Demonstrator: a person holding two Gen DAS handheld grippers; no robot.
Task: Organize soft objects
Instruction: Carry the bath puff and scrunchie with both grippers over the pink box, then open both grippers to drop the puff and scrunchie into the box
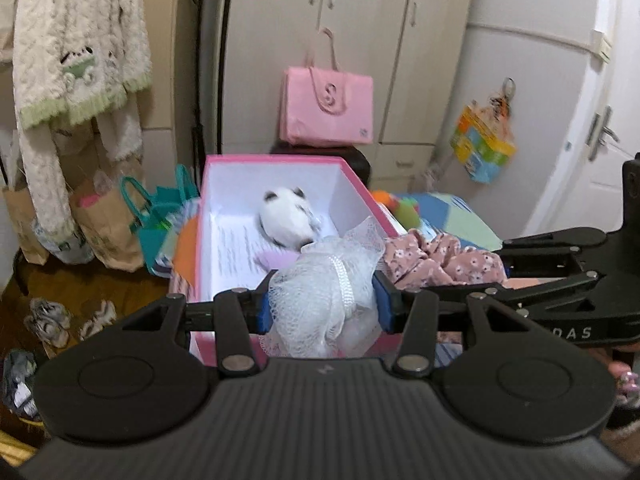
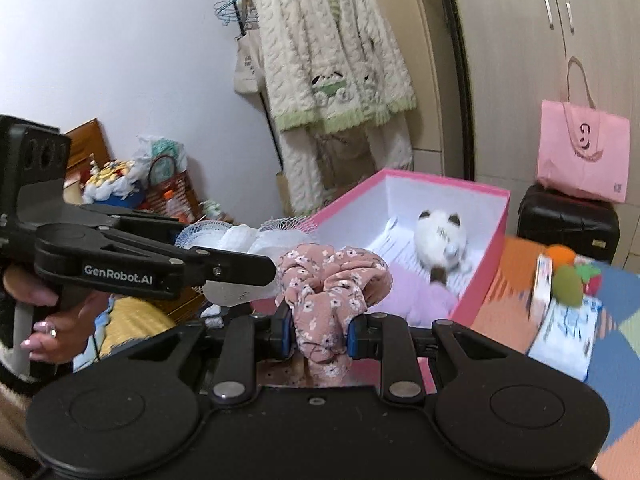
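White lettering "GenRobot.AI" stands on the side of the left gripper, seen left of the right gripper's fingers. In the left wrist view, the right gripper bears "DAS", its start hidden. The pink tote bag, beyond the fingers, carries a curly "S" emblem.

**A bedroom corner with wardrobe and hanging clothes**

A tall beige wardrobe is standing against the back wall, and a pink tote bag is hanging on its door. A fluffy cream robe is hanging on a rack beside the white wall. A white door is showing at the right, and brown paper bags are sitting on the wooden floor.
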